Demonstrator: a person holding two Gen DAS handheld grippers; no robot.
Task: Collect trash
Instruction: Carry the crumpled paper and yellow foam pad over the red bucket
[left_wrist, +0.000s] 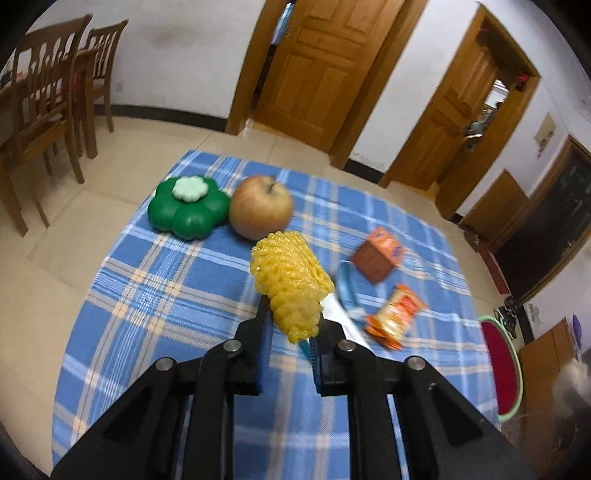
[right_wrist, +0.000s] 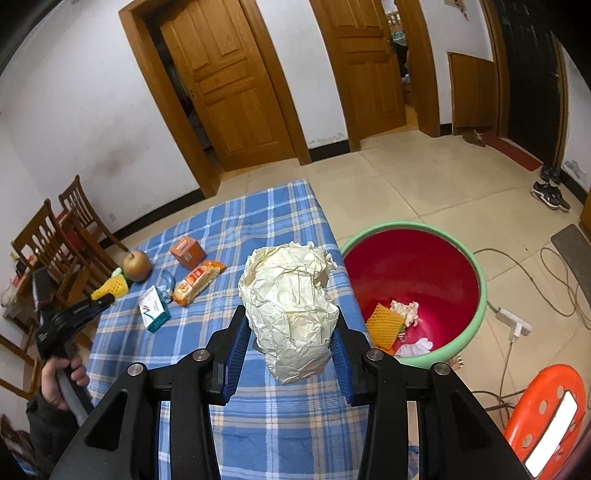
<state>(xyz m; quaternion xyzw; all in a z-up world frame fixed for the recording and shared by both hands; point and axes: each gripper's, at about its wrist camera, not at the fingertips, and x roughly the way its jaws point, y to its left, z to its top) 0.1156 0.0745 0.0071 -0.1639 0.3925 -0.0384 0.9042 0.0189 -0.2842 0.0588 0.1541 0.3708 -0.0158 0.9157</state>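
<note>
My left gripper (left_wrist: 293, 314) is shut on a yellow foam fruit net (left_wrist: 291, 277), held above the blue plaid tablecloth (left_wrist: 166, 295). In the right wrist view that same gripper (right_wrist: 107, 297) shows at the left with the net (right_wrist: 110, 288). My right gripper (right_wrist: 291, 317) is shut on a crumpled ball of cream paper (right_wrist: 291, 306) near the table's right edge. Just beyond that edge a red bin (right_wrist: 424, 258) with a green rim stands on the floor, holding another yellow net and tissues. An orange snack wrapper (right_wrist: 197, 282), an orange box (right_wrist: 188, 251) and a white-green box (right_wrist: 153, 308) lie on the cloth.
An apple (left_wrist: 260, 206) and a green flower-shaped container (left_wrist: 188, 206) sit at the cloth's far left. Wooden chairs (left_wrist: 48, 110) stand beyond. An orange stool (right_wrist: 543, 413), a power strip (right_wrist: 513, 321) and cables are on the floor right of the bin. A person's hand (right_wrist: 62, 380) grips the left handle.
</note>
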